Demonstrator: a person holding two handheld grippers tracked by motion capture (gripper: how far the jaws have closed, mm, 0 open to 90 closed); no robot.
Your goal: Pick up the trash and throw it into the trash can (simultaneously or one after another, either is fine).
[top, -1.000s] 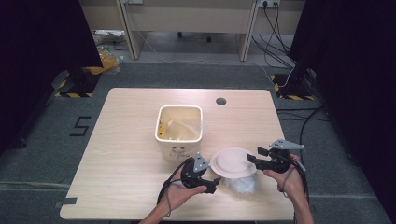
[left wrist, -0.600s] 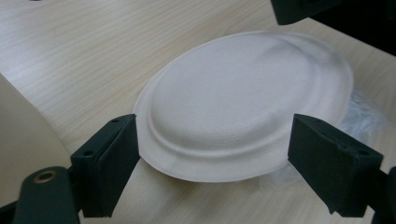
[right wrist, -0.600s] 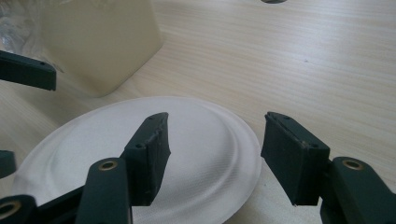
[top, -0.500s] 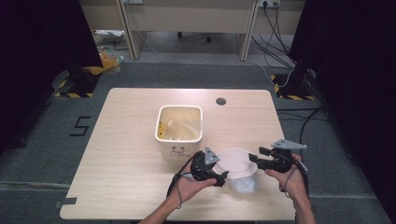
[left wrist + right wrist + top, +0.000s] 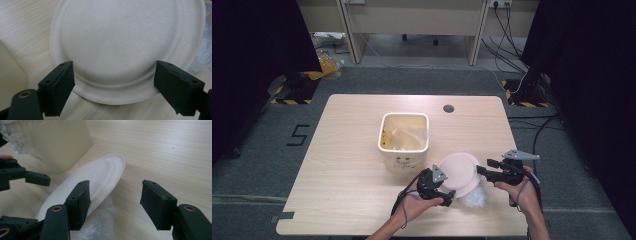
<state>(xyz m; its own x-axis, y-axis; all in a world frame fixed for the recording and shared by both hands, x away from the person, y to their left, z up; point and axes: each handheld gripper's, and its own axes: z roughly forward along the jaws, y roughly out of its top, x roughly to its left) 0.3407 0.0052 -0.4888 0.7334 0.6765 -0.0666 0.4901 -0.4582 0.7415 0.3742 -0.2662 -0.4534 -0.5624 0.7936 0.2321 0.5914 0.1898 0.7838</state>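
High view: near the table's point(image 5: 337, 200) front edge, the left gripper point(image 5: 443, 192) and right gripper point(image 5: 482, 170), both with jaws spread and grasping nothing, flank an upturned paper plate point(image 5: 459, 170) resting on crumpled plastic point(image 5: 475, 199); behind, toward the middle, stands a bin point(image 5: 404, 162).

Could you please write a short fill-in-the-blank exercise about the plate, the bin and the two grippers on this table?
1. The white paper plate lies upside down on a crumpled clear ____ bag.
2. The cream bin stands on the ____ table.
3. The jaws of the left gripper stand ____ around the plate's near rim.
4. The right gripper is at the plate's ____ edge in the high view.

Missing words: plastic; wooden; open; right
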